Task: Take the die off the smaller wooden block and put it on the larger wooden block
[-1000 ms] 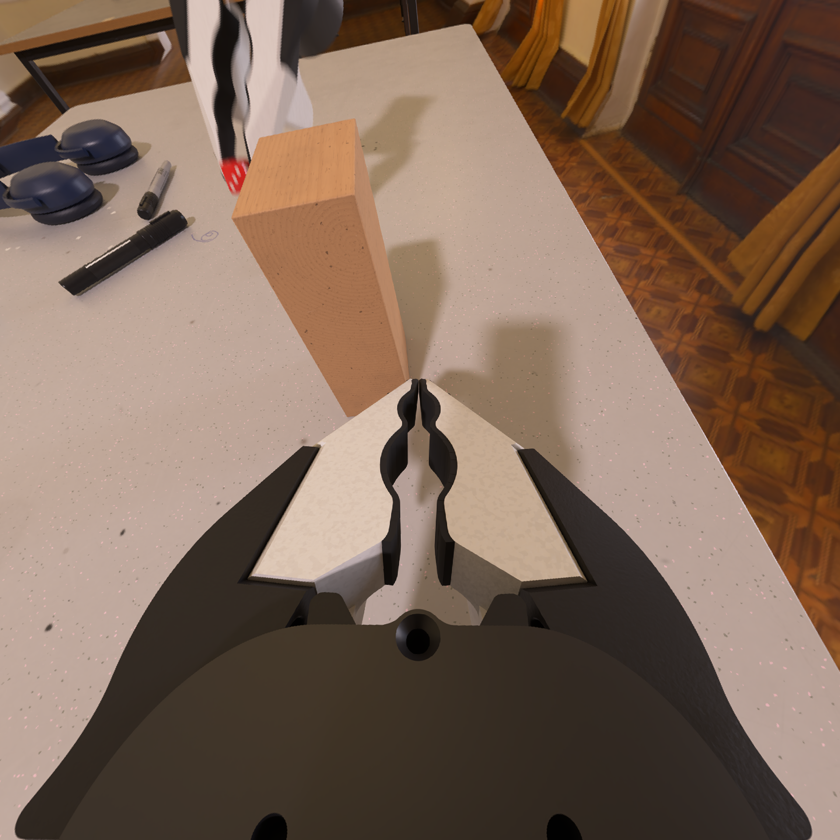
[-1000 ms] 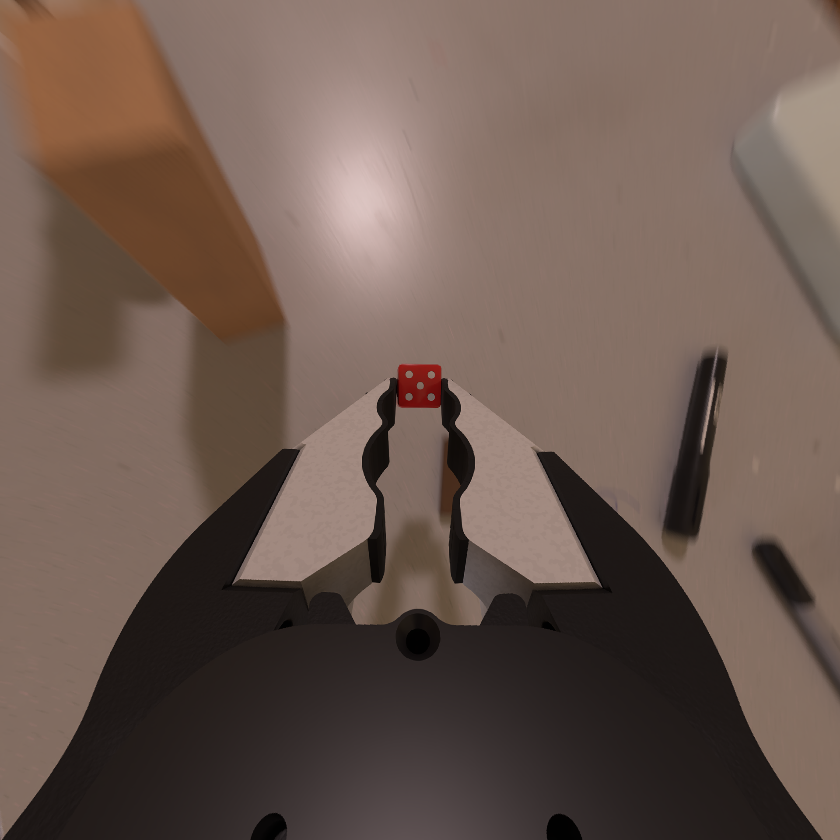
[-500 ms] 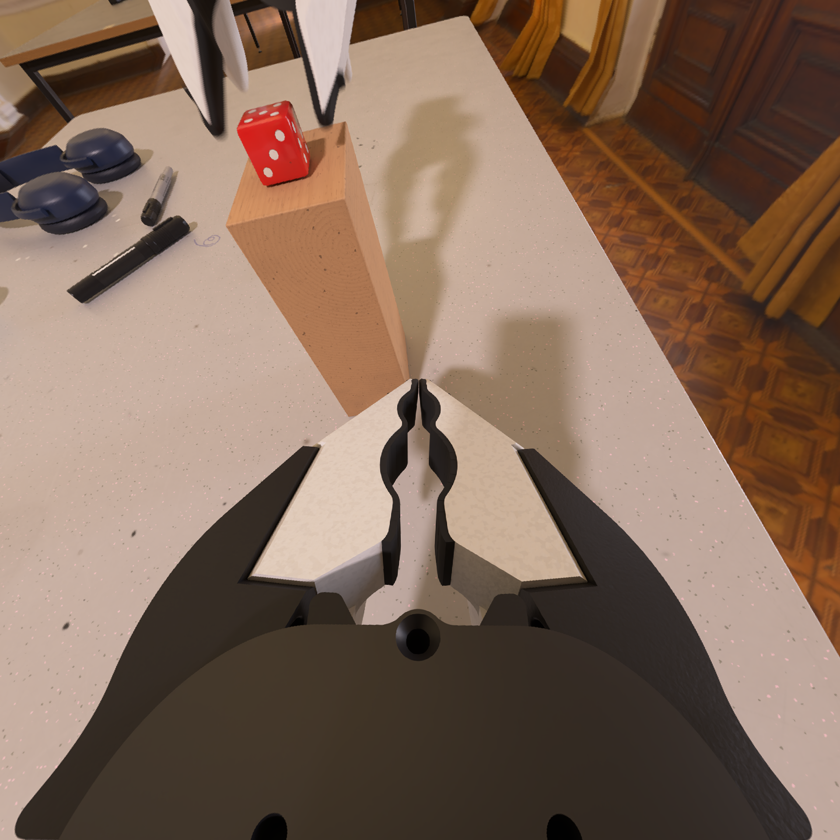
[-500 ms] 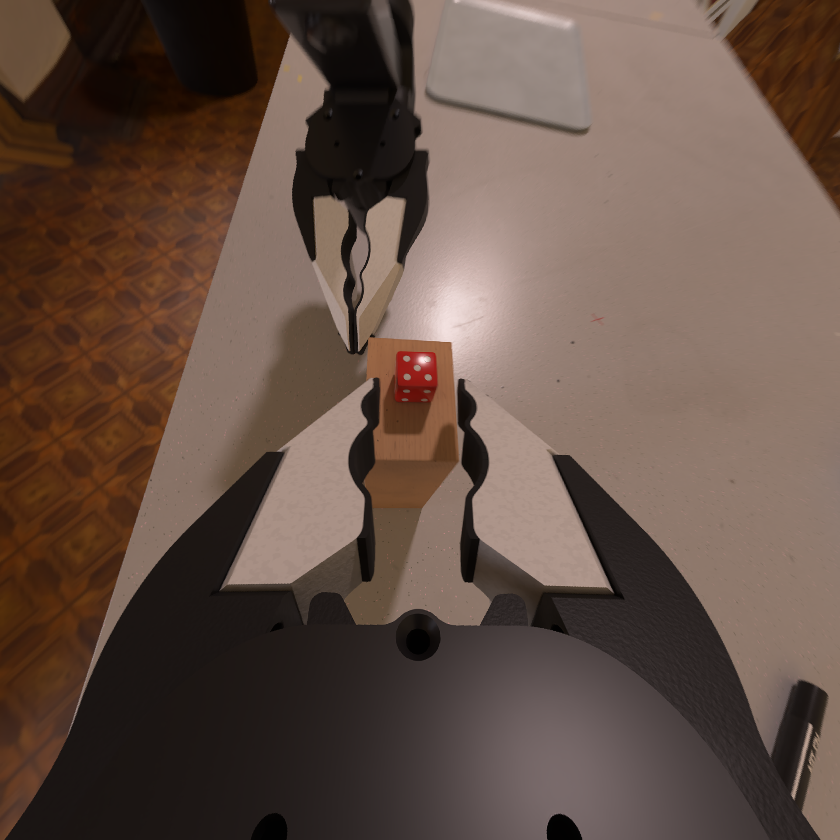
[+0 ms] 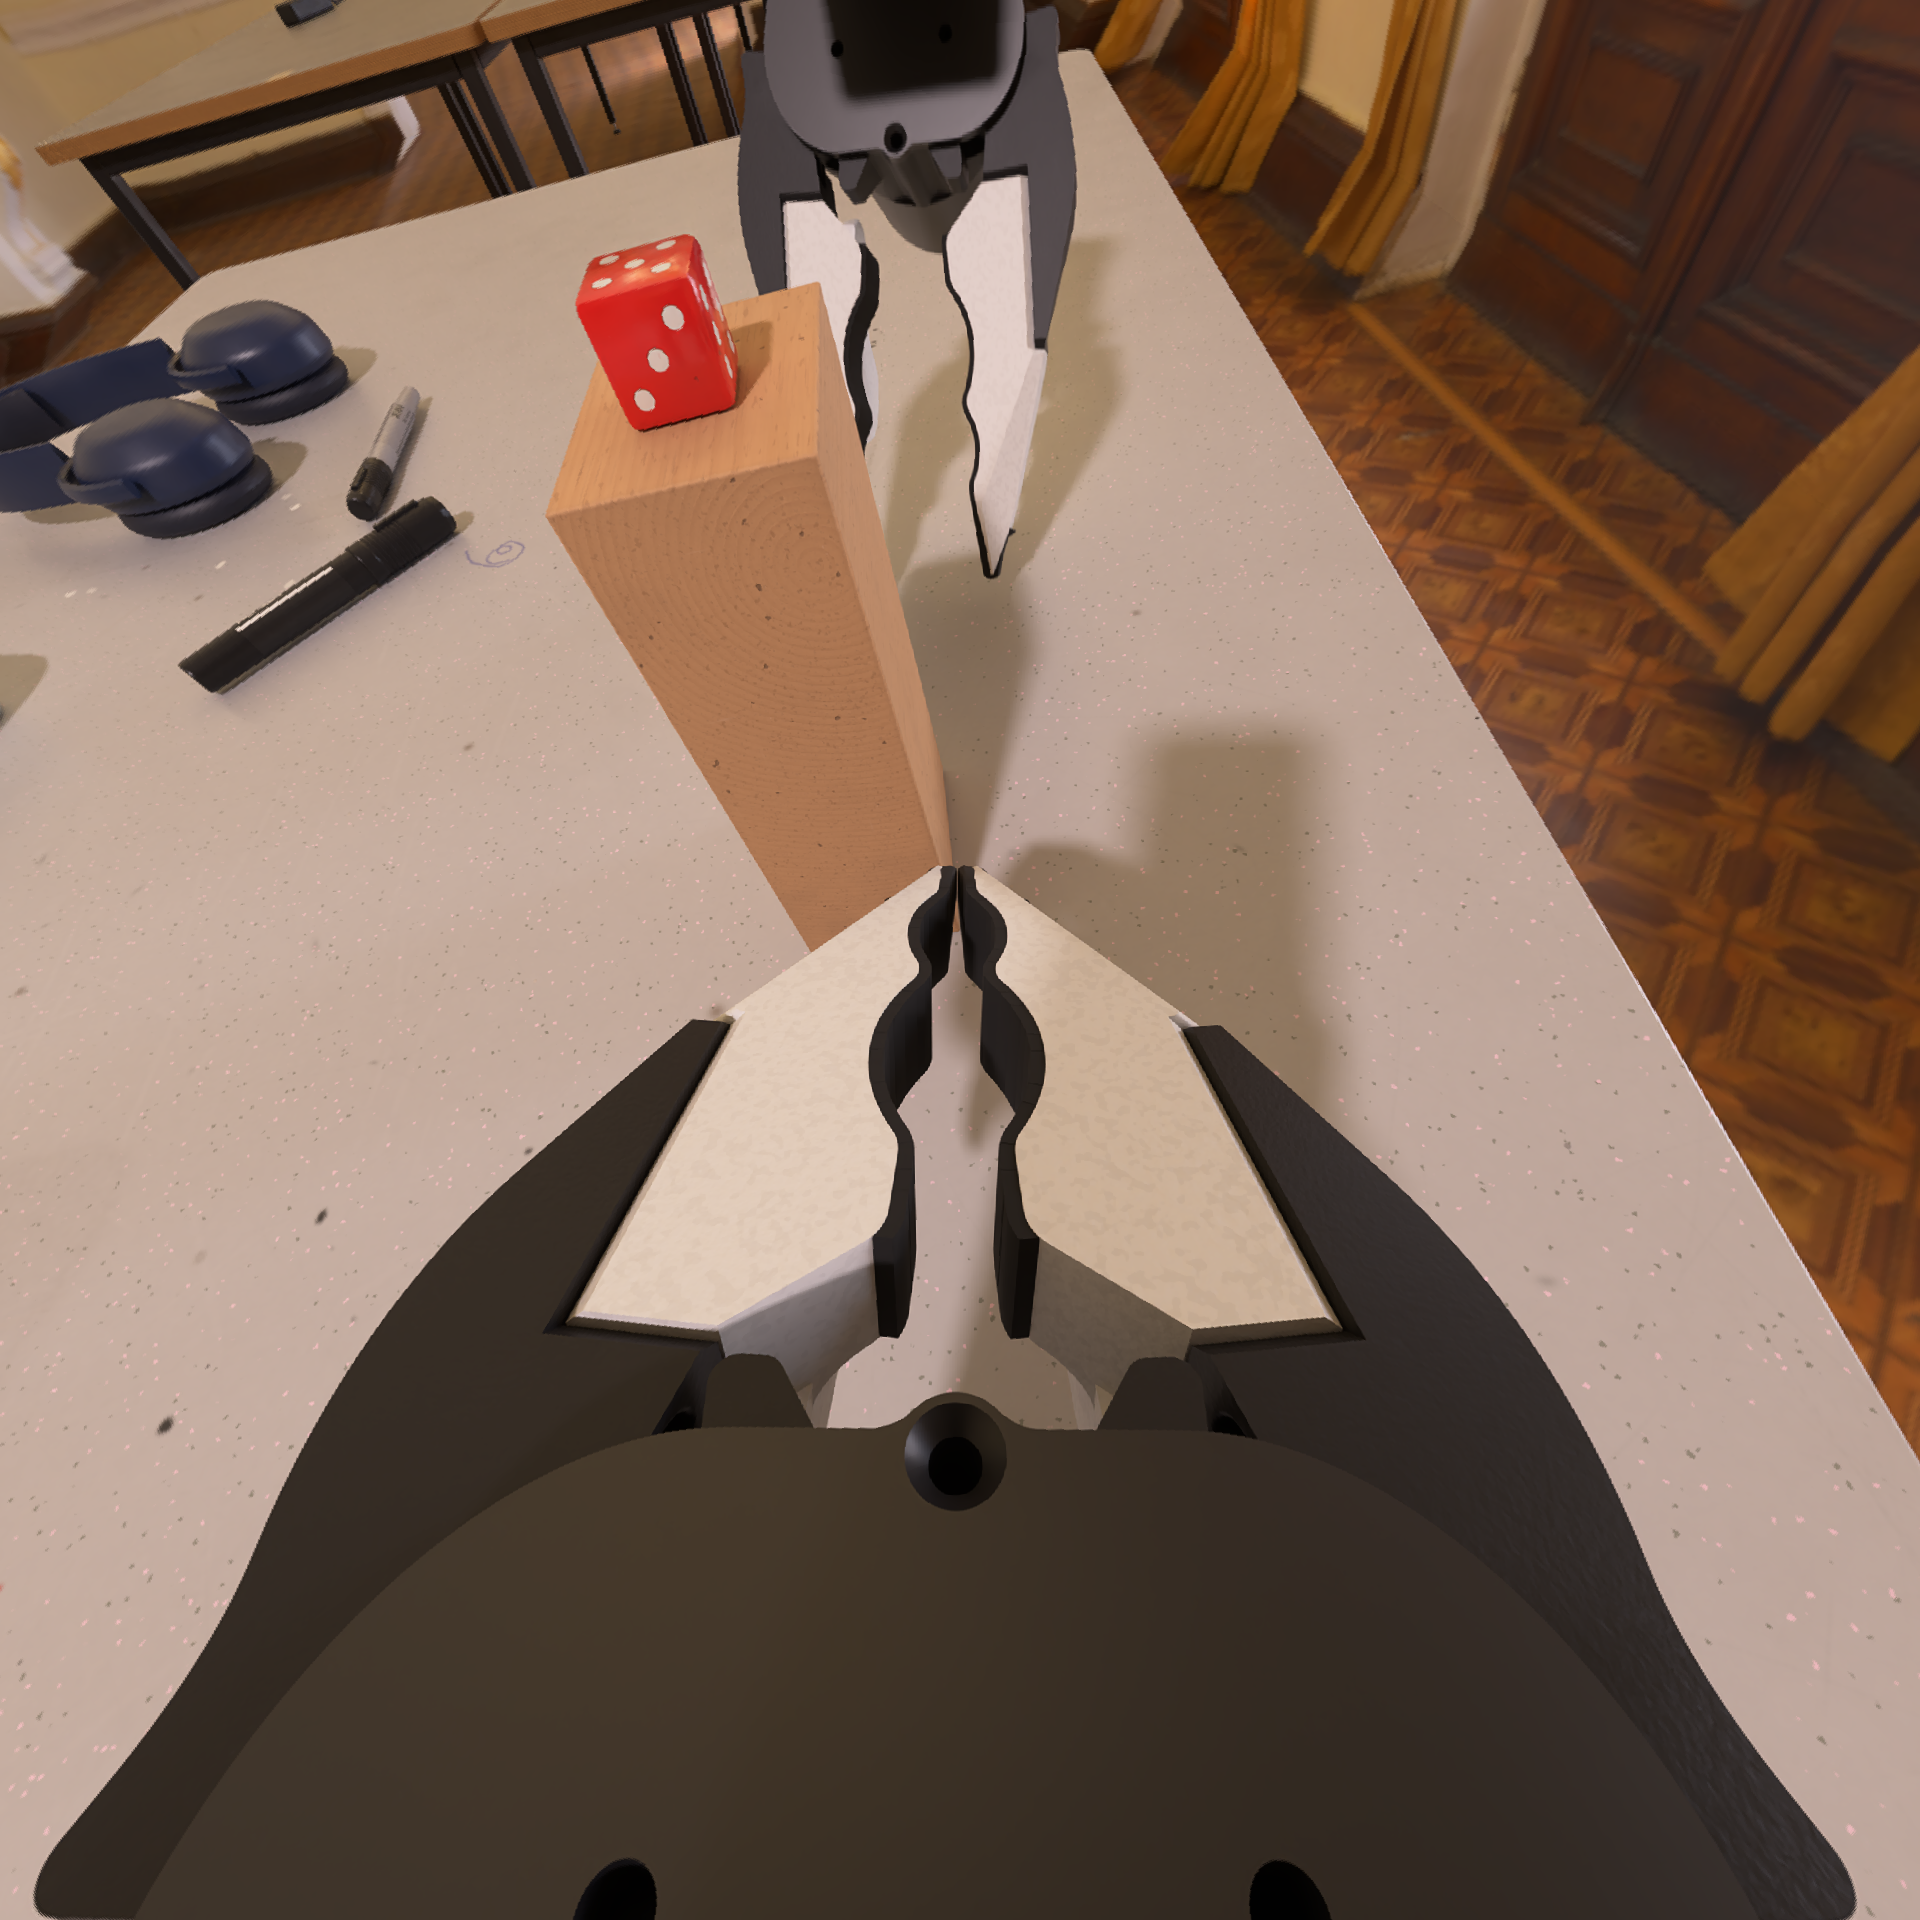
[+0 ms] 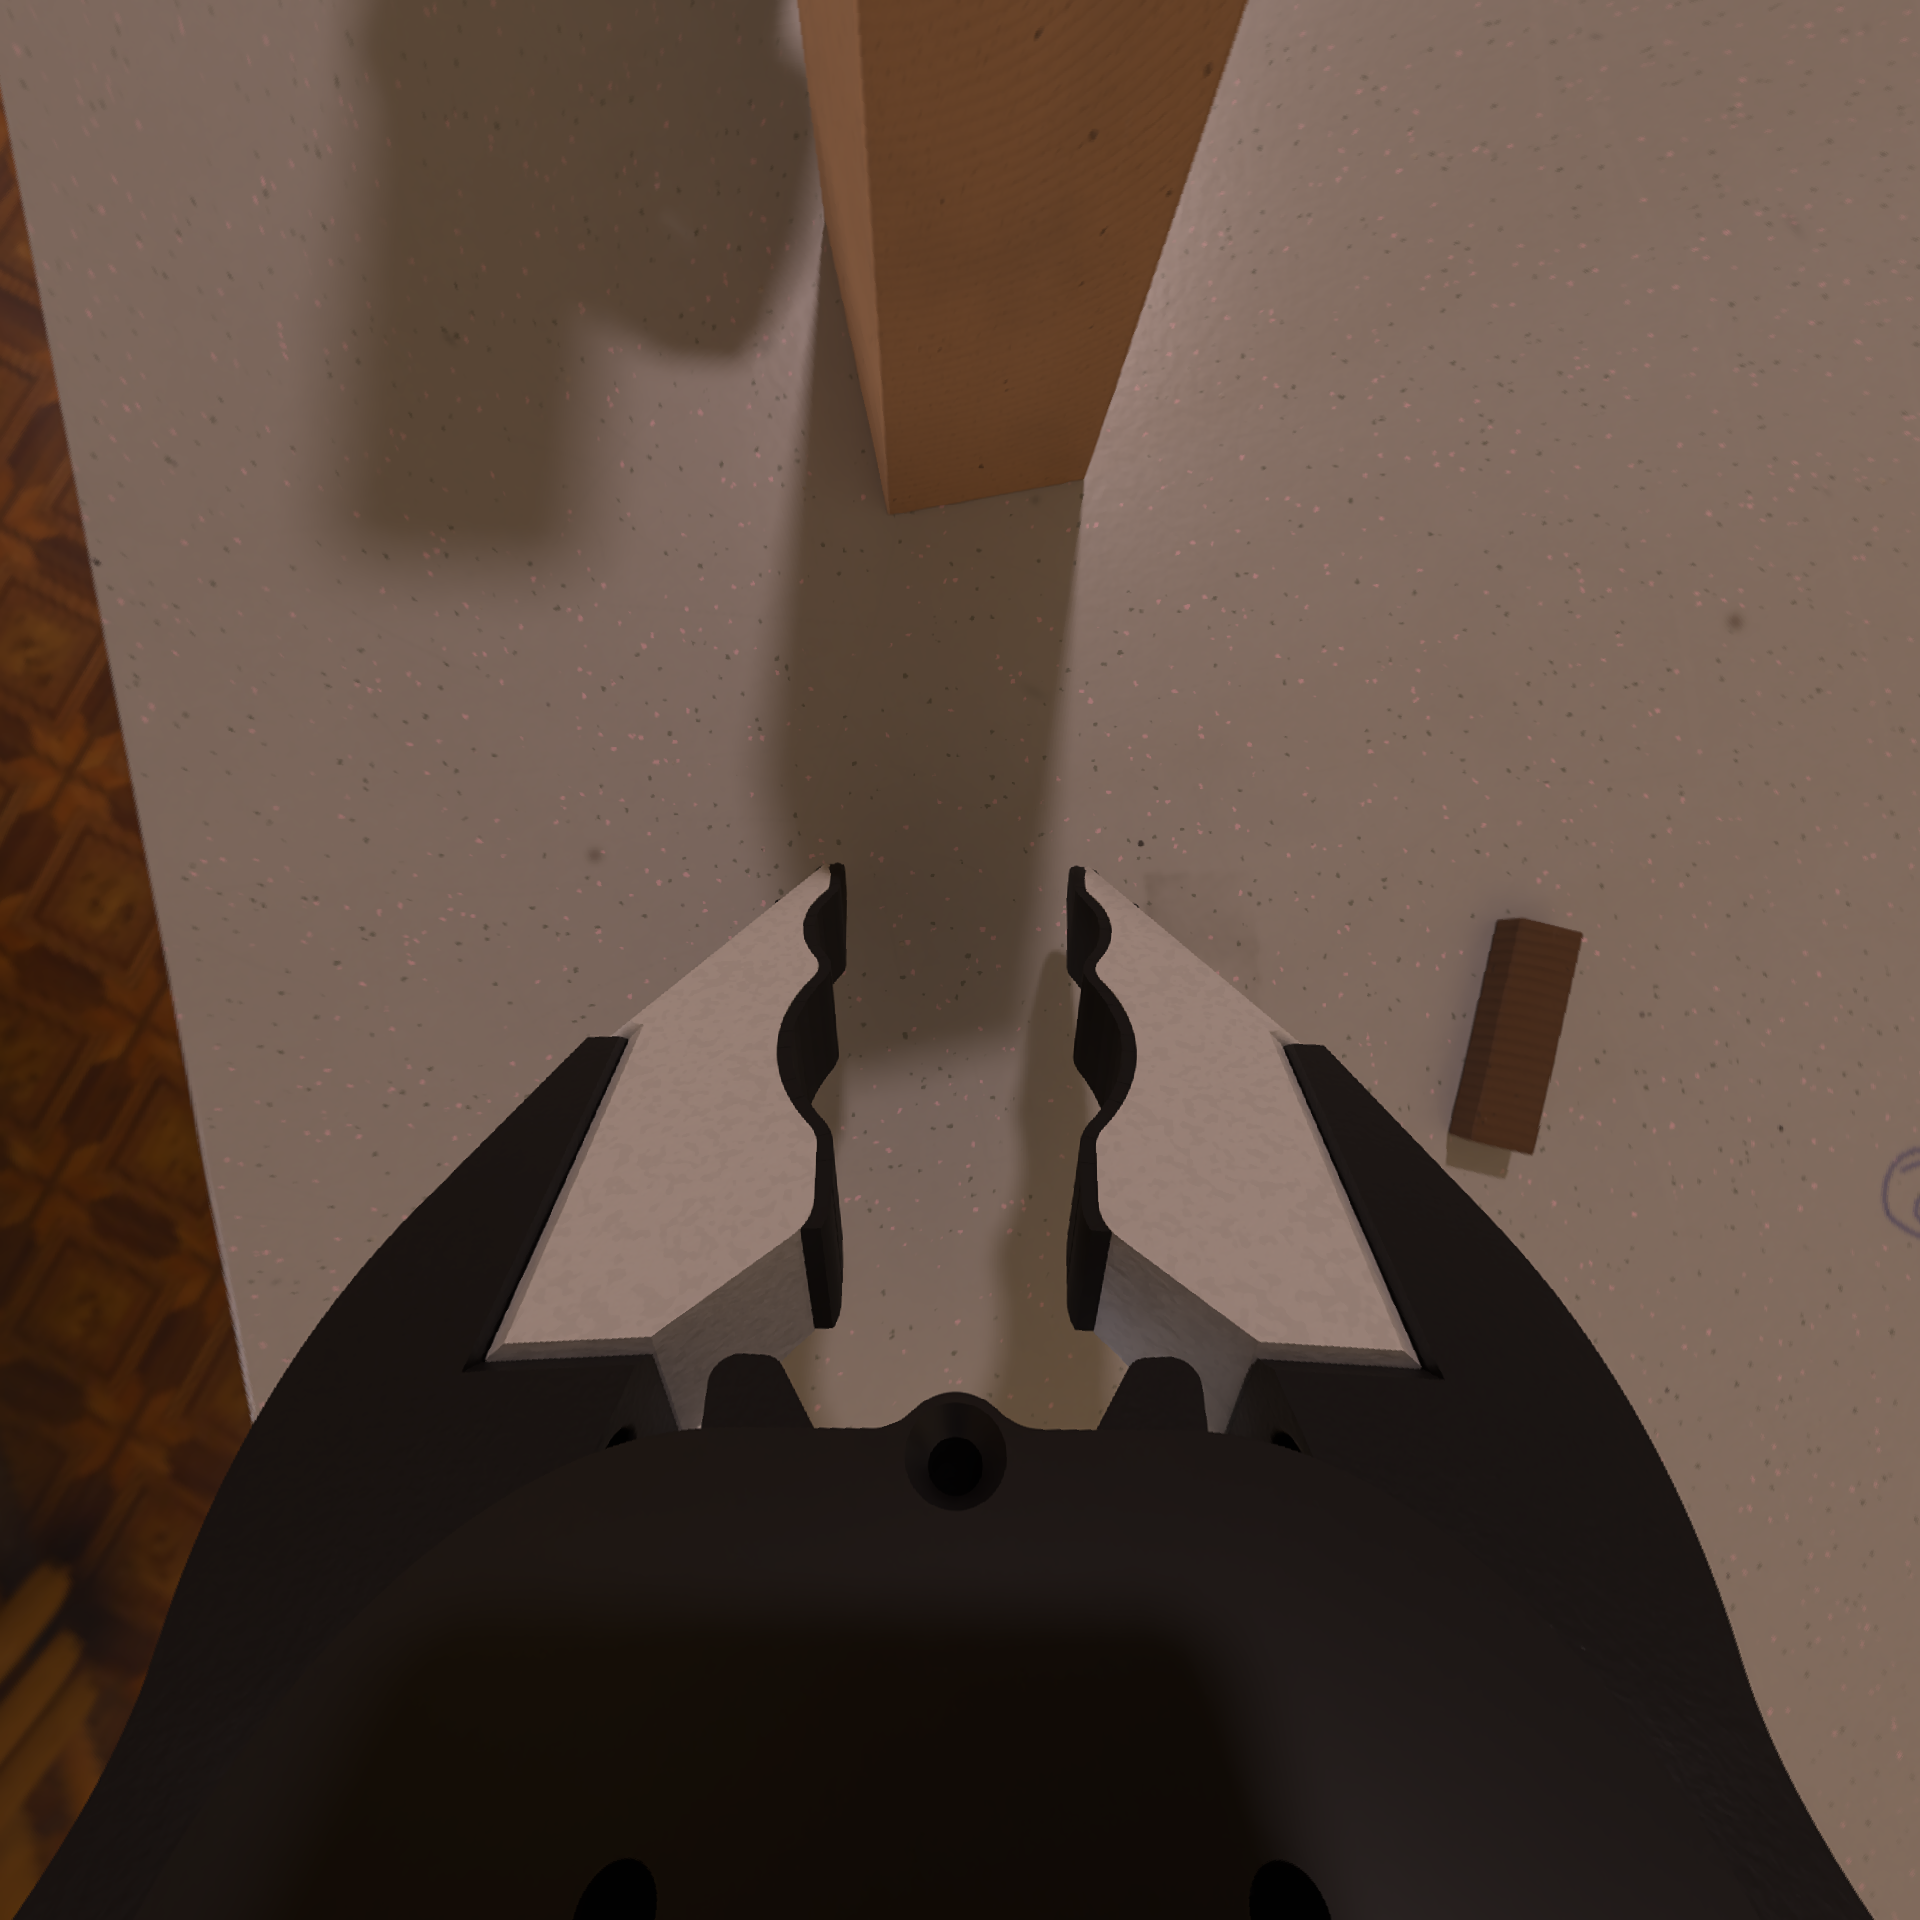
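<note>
Progress since a second ago: your right gripper [image 6: 954,883] carried the die [image 5: 657,330] then; now its jaws are spread and empty, dropped beside the larger wooden block [image 5: 750,623]. Die rests on top, overhanging the left rim. Left gripper [image 5: 954,883] stays clenched, empty. Smaller wooden block [image 6: 1515,1035] is bare. No containers visible.

No legible text, brand or number found. The die [image 5: 657,330] shows white pips, three on its near face. The black marker [image 5: 318,593] bears a pale label, too small to read. A small blue pen squiggle [image 5: 500,553] marks the worktop [image 5: 312,987].
</note>
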